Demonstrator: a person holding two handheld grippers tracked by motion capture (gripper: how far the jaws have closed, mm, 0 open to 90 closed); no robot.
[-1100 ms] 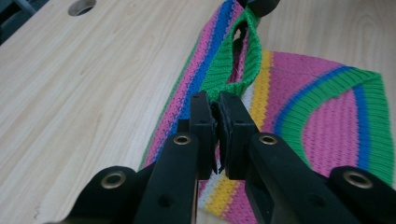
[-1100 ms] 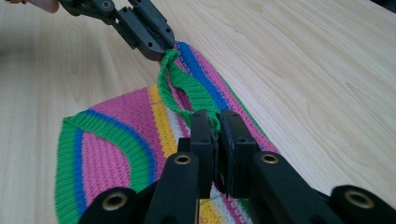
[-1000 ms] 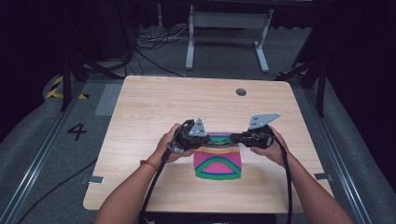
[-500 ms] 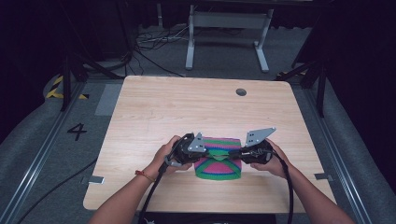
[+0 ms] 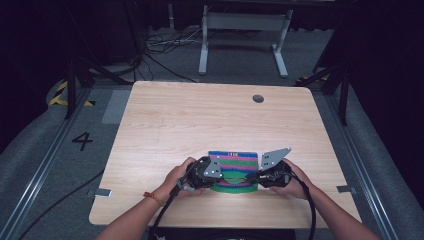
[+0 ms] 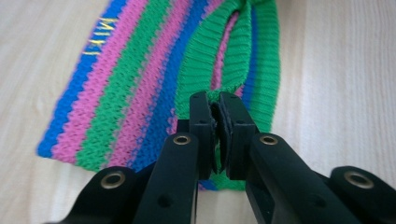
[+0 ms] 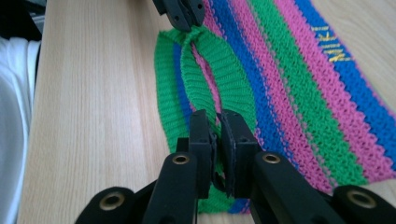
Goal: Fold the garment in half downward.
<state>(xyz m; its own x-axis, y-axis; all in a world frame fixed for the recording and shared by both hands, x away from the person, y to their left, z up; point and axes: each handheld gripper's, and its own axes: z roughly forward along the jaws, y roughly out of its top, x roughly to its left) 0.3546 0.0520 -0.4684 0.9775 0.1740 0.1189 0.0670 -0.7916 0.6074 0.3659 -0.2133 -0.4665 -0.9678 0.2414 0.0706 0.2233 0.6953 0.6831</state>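
**A:** So what's going on here? Looks like some kind of folding job on the knitted cloth, the striped one in green, pink and blue.

**B:** Yeah, that's my guess too. It's lying on the counter near the front edge, right in front of the person. The left tool is pinching the green ribbed edge, jaws pressed together with a bit of knit between them. The right tool is doing the same thing on its own end of that edge.

**A:** So both are clamped on the same hem?

**B:** Seems so. From the right gripper view you can see the other tool's tips at the far end of the ribbed band, which bows up between the two. I'd say the fold is mid-way. The next move probably needs both hands traveling together so the edge lands straight.

**A:** Anything else about the cloth?

**B:** Chunky knit, stripes running lengthwise, and small yellow stitched lettering on a blue stripe. I can't read it.
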